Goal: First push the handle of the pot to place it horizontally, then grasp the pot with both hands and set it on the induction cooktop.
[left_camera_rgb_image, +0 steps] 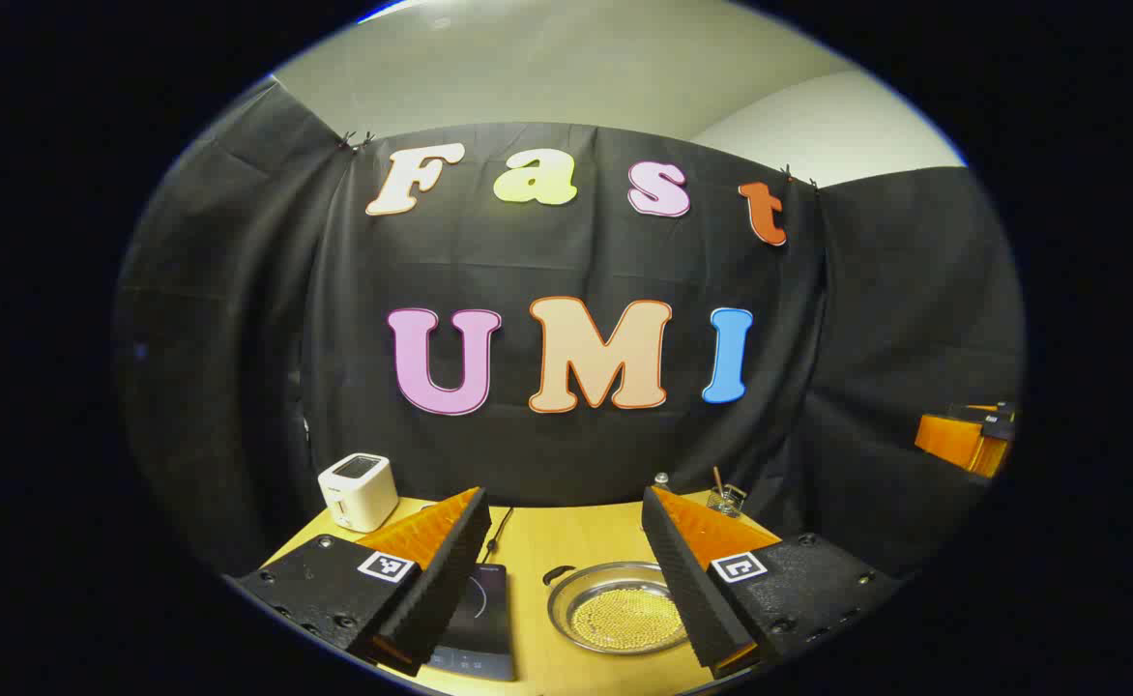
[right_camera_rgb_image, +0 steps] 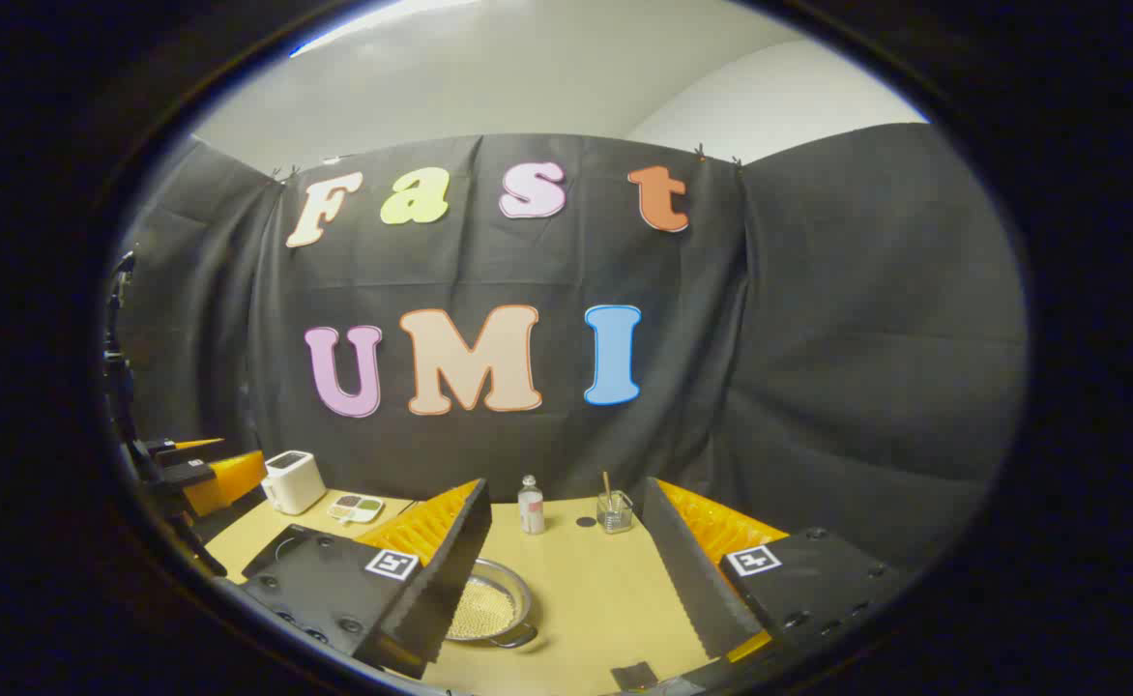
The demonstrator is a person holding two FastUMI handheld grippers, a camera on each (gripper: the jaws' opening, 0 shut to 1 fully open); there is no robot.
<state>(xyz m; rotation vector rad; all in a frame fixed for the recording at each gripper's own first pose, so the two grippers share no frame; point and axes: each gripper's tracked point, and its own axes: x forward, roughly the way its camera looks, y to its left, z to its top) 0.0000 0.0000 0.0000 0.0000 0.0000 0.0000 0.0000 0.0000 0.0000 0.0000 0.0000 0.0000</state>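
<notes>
Two grippers are hanging above the wooden table [left_camera_rgb_image: 566,532], and you are holding both with their fingers spread wide and gripping nothing. In the left gripper view, your left gripper [left_camera_rgb_image: 566,580] is looking down past its two fingers at the pot [left_camera_rgb_image: 620,607], which is sitting on the table between them and nearer the right-hand finger, partly hidden behind it. The pot is shallow and silvery, holding a layer of small yellowish beads, and a dark handle is sticking out at its upper left rim. Just left of the pot, apart from it, the induction cooktop [left_camera_rgb_image: 479,619] is lying flat, with the left-hand finger covering part of it. A white toaster [left_camera_rgb_image: 359,490] is standing at the far left corner of the table, and a small glass jar [left_camera_rgb_image: 726,498] with a stick in it is standing near the back edge. At the far right of that view, the other gripper [left_camera_rgb_image: 968,440] is showing at the edge. In the right gripper view, your right gripper [right_camera_rgb_image: 566,580] is hovering with the pot [right_camera_rgb_image: 494,607] low and to the left, half behind the left-hand finger, a handle showing at its near rim. A small bottle [right_camera_rgb_image: 531,505] and the jar are standing farther back, and a little tray [right_camera_rgb_image: 356,507] is lying beside the toaster.
</notes>
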